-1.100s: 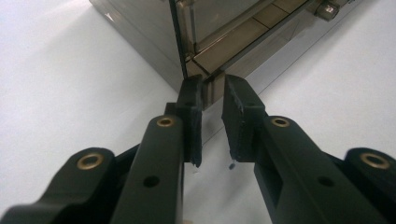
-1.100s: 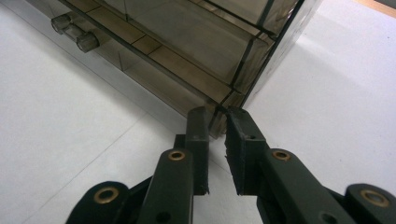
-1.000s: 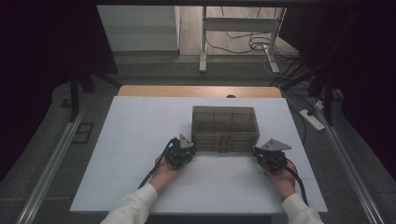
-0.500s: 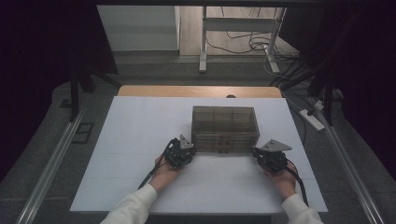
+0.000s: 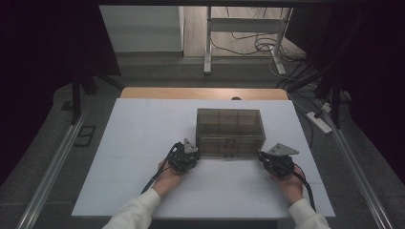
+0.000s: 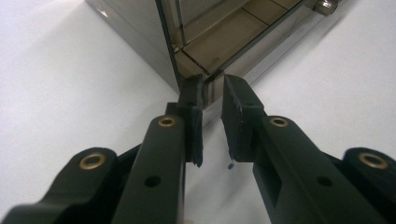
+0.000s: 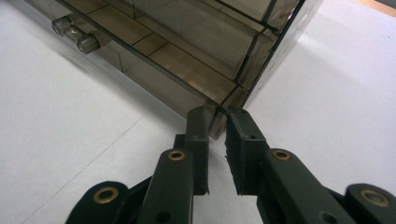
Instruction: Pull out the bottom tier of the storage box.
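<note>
at the bottom of the high view two sleeved forearms come up onto a white table top (image 5: 119, 157), each hand holding a black gripper. the left gripper (image 5: 187, 153) sits just below and left of centre, the right gripper (image 5: 268, 159) just below and right of centre, and between them, at the middle of the frame, stands a smoky transparent drawer box (image 5: 229, 129).

the box is divided by thin dark walls into compartments, and every compartment that can be seen through the tinted plastic looks empty; only brownish floors and partitions show. in the right gripper view a clear knob handle (image 7: 74, 35) sticks out of the drawer front at the upper left of the frame; in the left gripper view another small clear handle (image 6: 325, 5) shows at the upper right corner.

in the left gripper view the two black jaws stand a narrow gap apart, their tips set on either side of the box's lower front corner edge, which runs into the gap; whether the pads press on it cannot be told. in the right gripper view the jaws are likewise only slightly parted, their tips touching the box's other lower front corner, with the corner edge between them.

beyond the table, at the top of the high view, cables (image 5: 248, 43) lie on the floor.
</note>
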